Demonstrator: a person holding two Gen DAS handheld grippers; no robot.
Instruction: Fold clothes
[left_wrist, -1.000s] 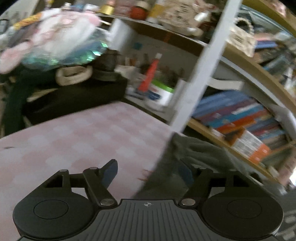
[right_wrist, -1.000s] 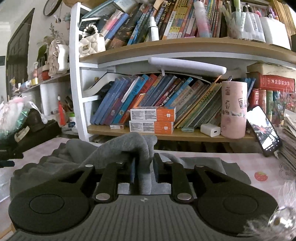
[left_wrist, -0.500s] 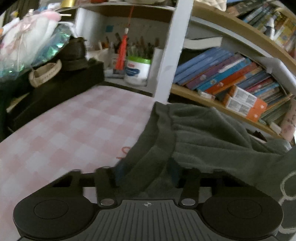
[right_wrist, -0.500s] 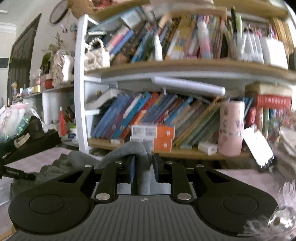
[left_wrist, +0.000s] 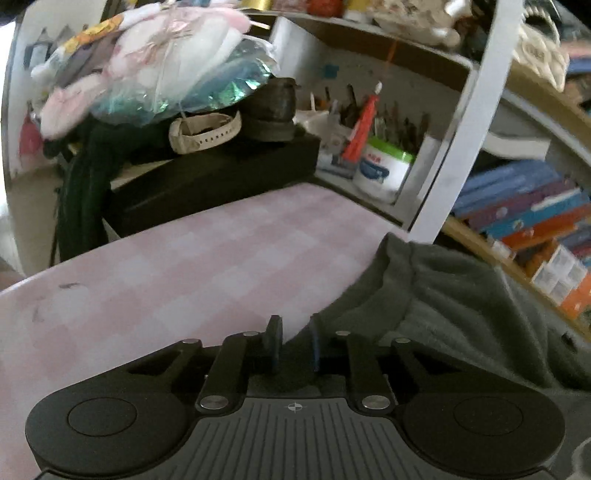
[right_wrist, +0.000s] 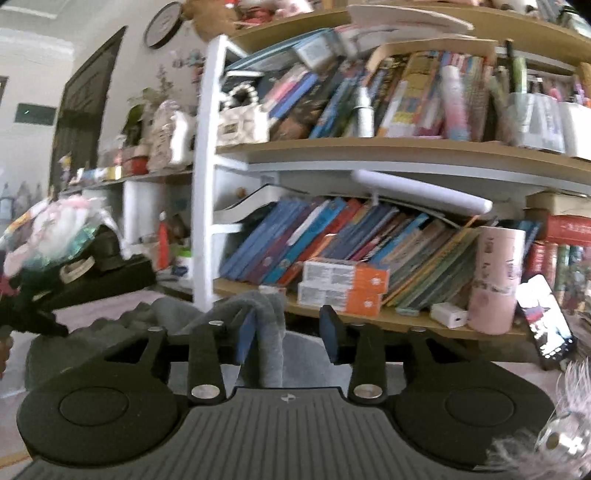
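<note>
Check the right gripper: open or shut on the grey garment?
Open. The right gripper has its fingers spread wide; a fold of the grey garment drapes against the left one only, unclamped.

Garment heaped at lower right of the left wrist frame, on the bench. Behind the bench, a case at centre left; bookshelf across the right wrist frame, boxes on its lower shelf, phone at right.

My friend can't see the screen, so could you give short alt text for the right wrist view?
The right claw stands open around a hanging fold of a grey garment. Behind it are crowded bookshelves and a pink cup.
</note>
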